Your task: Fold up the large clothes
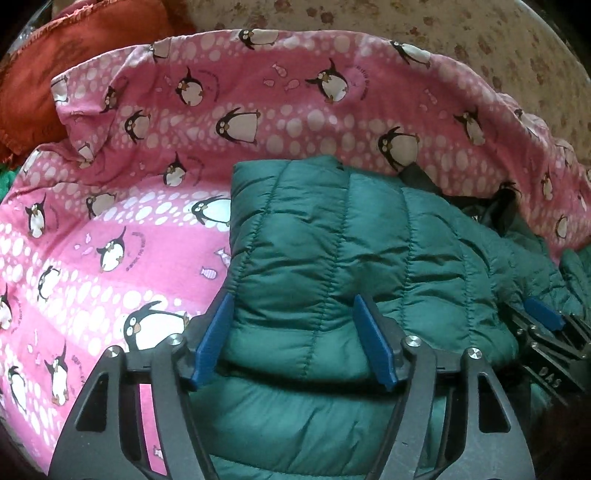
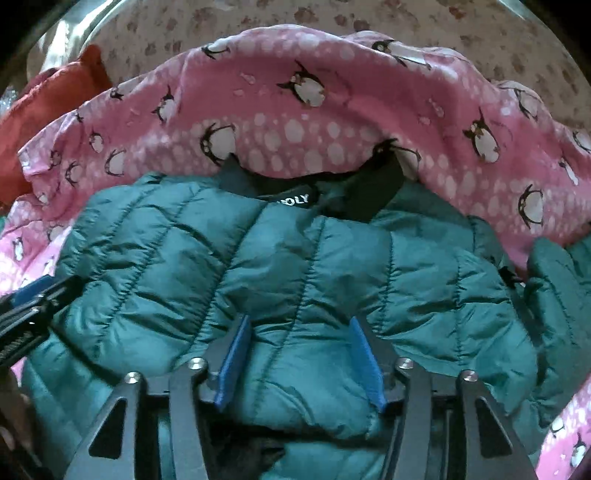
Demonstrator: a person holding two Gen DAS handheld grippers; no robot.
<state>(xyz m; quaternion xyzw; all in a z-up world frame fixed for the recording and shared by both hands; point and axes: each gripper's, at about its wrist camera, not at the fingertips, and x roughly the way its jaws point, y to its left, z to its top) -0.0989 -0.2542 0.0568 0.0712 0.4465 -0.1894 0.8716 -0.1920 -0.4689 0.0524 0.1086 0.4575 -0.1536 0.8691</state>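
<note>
Lying across the middle of both views: one dark green quilted puffer jacket [image 1: 332,251], folded over on itself, collar end away from the cameras. Black collar lining [image 2: 354,195] with a small white label, lettering only partly legible, showing at the far edge in the right wrist view.

Surface: pink sheet [image 1: 140,236] printed with penguins, white dots and small fish, spread under the jacket and bunched into a raised ridge behind it. Beyond the ridge, a cream fabric [image 1: 461,33] with faded brown blotches; whether this is a wall covering or further bedding cannot be told. Far left: an orange-red cushion [image 1: 48,74] with a frilled edge, touching the pink sheet.

Left gripper [image 1: 295,339]: blue fingers [image 1: 216,336] spread wide, straddling a bulge of the jacket near its left edge; the padding sits between them but is not pinched. Jaws released.

Right gripper [image 2: 297,362]: blue fingers [image 2: 364,358] likewise parted, set down into the jacket's middle panel, fabric puffing up between them without being clamped. Jaws released.

Each gripper shows at the edge of the other's view, side by side on the near fold of the jacket. Right of the jacket, a green sleeve [image 2: 554,288] trails onto the sheet.
</note>
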